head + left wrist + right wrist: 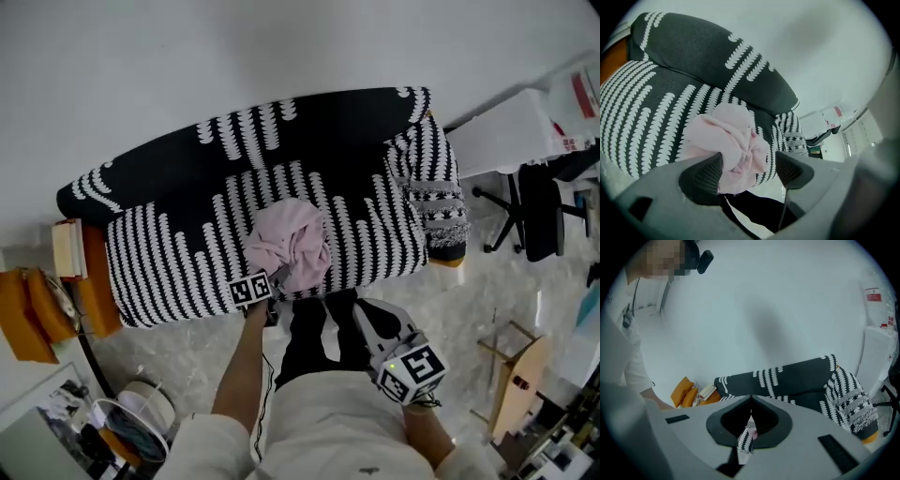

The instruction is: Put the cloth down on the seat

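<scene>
A crumpled pink cloth (288, 242) lies on the seat of a sofa (178, 234) covered in black fabric with white patterned stripes. My left gripper (279, 281) is at the cloth's near edge, by the seat front. In the left gripper view the cloth (726, 140) sits just beyond the left gripper (749, 169), whose jaws stand wide apart and open, with a fold of cloth against the left pad (707, 174). My right gripper (364, 314) hangs lower, off the sofa's front, over the person's dark trousers. Seen in its own view, the right gripper (750, 404) is shut on nothing.
Orange cushions (28, 314) and stacked books (67, 248) sit left of the sofa. A black office chair (534, 211) stands to the right, a wooden stand (516, 375) nearer. A patterned throw (433, 178) hangs over the sofa's right arm. A white wall rises behind.
</scene>
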The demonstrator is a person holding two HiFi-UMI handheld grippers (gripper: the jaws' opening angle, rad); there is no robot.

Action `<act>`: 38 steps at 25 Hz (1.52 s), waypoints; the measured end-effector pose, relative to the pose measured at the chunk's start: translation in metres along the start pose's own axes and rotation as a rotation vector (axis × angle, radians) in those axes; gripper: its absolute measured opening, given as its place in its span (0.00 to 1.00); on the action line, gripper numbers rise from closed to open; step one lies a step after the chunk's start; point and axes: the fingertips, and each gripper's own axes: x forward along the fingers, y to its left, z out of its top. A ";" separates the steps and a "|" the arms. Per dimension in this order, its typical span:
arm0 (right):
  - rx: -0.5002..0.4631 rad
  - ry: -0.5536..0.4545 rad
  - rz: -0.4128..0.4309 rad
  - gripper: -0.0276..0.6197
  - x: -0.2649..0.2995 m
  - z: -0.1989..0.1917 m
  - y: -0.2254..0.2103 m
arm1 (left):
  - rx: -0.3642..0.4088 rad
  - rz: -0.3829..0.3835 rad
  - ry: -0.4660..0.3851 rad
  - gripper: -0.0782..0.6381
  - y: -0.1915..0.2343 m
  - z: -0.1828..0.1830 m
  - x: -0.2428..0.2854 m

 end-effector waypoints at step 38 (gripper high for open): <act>-0.115 -0.133 0.032 0.05 -0.005 0.047 0.019 | 0.154 -0.313 -0.408 0.31 -0.171 0.070 -0.187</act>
